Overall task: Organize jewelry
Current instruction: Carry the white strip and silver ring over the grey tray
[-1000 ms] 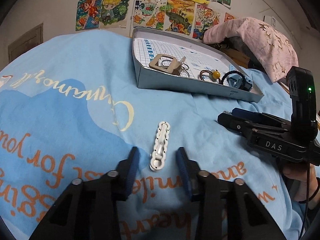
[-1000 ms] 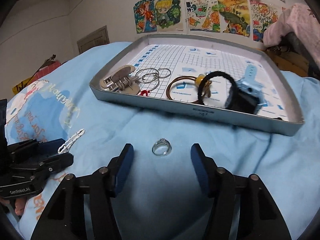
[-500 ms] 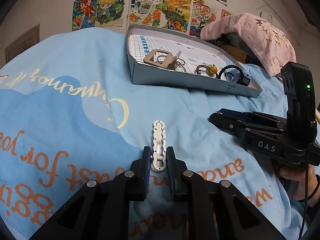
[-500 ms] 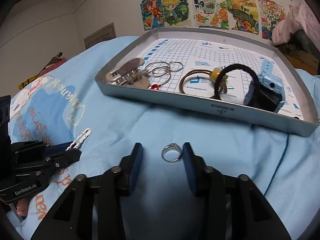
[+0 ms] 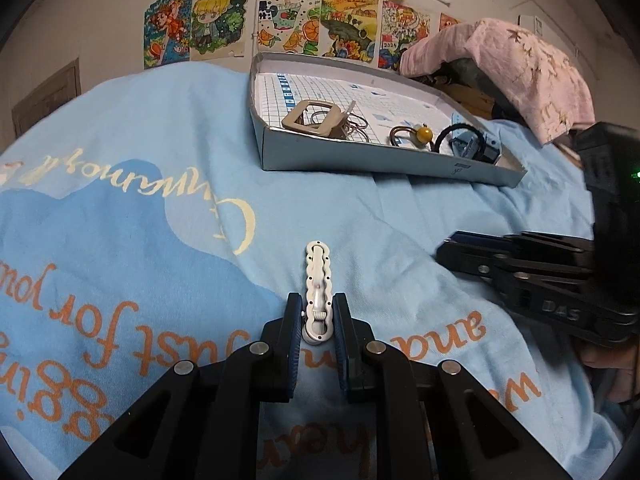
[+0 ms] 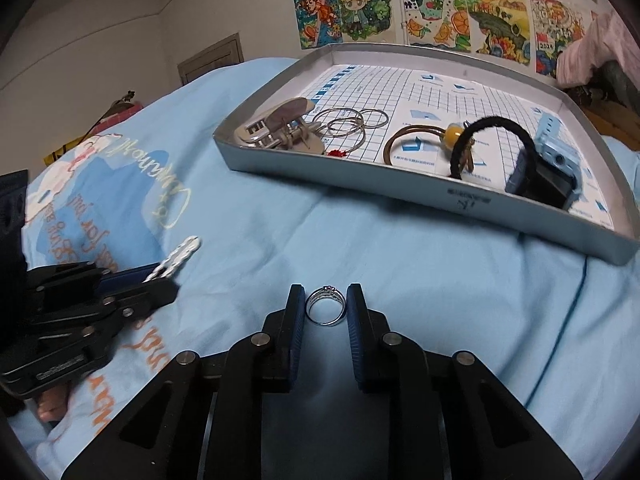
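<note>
Colourful cartoon drawings [image 5: 280, 20] hang on the wall behind a bed covered with a light blue sheet [image 5: 120, 200], and a shallow grey tray [image 6: 400, 196] lies on this sheet. Inside the tray are already a beige claw clip [image 6: 280, 128], some thin metal hoops [image 6: 348, 124], a brown hair tie with a yellow bead [image 6: 420, 144], a black hair tie [image 6: 496, 136] and a blue watch [image 6: 548, 168].

In front of the tray, on the sheet, the left gripper [image 5: 317, 320] has its jaws narrow and pressed on the near end of a white wavy hair clip [image 5: 318, 280]. Also in front of the tray, the right gripper [image 6: 326, 308] is closing on a silver ring [image 6: 326, 310]; the pads seem to touch its sides.

I judge the step to be grasping the last two loose pieces. The next move calls for a firm hold, then lifting both towards the tray without the small ring slipping out.
</note>
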`<state>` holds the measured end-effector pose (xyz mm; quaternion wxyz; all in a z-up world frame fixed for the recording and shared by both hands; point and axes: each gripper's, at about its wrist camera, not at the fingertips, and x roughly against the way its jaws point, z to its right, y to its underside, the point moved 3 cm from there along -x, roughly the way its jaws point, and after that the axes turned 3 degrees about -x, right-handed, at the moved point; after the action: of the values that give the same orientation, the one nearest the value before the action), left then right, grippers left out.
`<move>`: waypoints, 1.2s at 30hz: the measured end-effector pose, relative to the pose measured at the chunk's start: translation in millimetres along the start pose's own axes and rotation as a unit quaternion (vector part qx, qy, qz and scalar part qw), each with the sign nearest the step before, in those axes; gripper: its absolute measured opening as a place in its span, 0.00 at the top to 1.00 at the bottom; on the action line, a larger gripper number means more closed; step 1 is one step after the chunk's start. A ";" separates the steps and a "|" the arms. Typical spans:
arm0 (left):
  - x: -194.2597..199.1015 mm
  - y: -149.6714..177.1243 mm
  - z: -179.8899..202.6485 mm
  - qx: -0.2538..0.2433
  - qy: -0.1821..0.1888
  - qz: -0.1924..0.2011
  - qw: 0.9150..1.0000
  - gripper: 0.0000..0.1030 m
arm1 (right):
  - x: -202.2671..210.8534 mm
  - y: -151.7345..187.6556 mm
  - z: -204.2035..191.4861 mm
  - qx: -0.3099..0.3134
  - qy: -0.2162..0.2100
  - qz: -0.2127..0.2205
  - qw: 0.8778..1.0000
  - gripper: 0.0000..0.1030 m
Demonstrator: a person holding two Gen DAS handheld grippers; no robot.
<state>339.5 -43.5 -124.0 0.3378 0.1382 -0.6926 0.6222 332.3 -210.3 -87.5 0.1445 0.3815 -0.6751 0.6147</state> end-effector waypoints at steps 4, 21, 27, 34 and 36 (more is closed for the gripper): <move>7.5 -5.2 7.7 -0.019 -0.024 -0.005 1.000 0.86 | 12.4 5.7 4.2 -0.018 -0.015 -0.002 1.000 0.82; 28.3 -79.3 71.3 -0.035 -0.007 0.040 0.999 0.86 | 106.9 -36.8 67.3 -0.065 0.012 0.130 0.989 0.82; -2.5 -109.4 87.8 -0.019 0.004 0.054 0.998 0.86 | 112.6 -47.2 120.1 -0.110 0.057 0.163 0.979 0.82; -45.7 -138.9 81.0 0.015 0.000 0.066 0.998 0.86 | 86.5 -65.0 163.4 -0.121 0.092 0.187 0.970 0.82; -57.6 -141.9 79.1 0.026 0.003 0.064 0.998 0.86 | 74.6 -68.1 163.3 -0.108 0.098 0.184 0.972 0.82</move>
<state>445.1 -158.8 -51.7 0.2956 0.1007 -0.6829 0.6604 374.4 -385.8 -22.0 0.1348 0.1709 -0.7784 0.5889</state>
